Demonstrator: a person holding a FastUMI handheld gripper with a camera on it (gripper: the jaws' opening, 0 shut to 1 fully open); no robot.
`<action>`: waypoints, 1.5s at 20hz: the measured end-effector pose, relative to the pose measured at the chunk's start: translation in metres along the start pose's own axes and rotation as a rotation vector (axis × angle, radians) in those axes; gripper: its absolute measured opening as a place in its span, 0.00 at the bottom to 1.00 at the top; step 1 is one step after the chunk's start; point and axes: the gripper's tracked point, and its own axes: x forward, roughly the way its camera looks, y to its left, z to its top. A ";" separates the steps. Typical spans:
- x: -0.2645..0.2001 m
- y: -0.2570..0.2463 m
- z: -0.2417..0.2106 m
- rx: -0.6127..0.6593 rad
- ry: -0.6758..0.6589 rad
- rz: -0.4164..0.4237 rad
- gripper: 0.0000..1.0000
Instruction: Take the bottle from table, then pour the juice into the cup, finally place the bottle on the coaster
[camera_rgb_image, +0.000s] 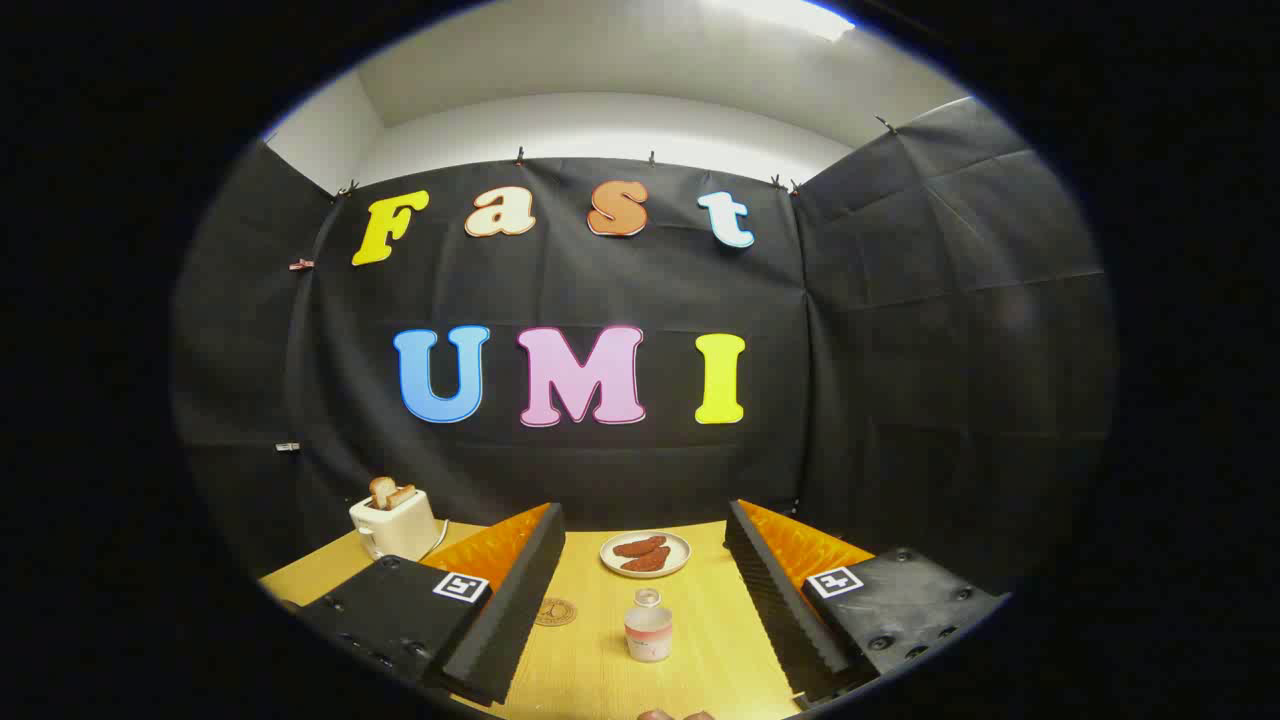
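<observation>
Hand-held gripper (645, 575) spread (untouched), bottle (648, 628) between

The hand-held gripper (640, 590) points forward and slightly downward, its two fingers spread wide apart with a broad gap between them. Neither finger (520, 590) touches anything. Each finger carries a square marker on its upper block, and the ridged inner pads face each other.

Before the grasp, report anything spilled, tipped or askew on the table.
Nothing stands out. The small clear bottle with pink juice stands upright between the open fingers, the round coaster lies flat, and the white toaster and plate sit level.
</observation>
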 end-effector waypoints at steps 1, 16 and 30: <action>0.001 0.000 0.002 -0.009 -0.007 0.000 0.99; 0.015 0.022 -0.018 -0.087 -0.016 0.098 0.97; 0.078 0.023 -0.129 -0.080 0.086 0.182 0.97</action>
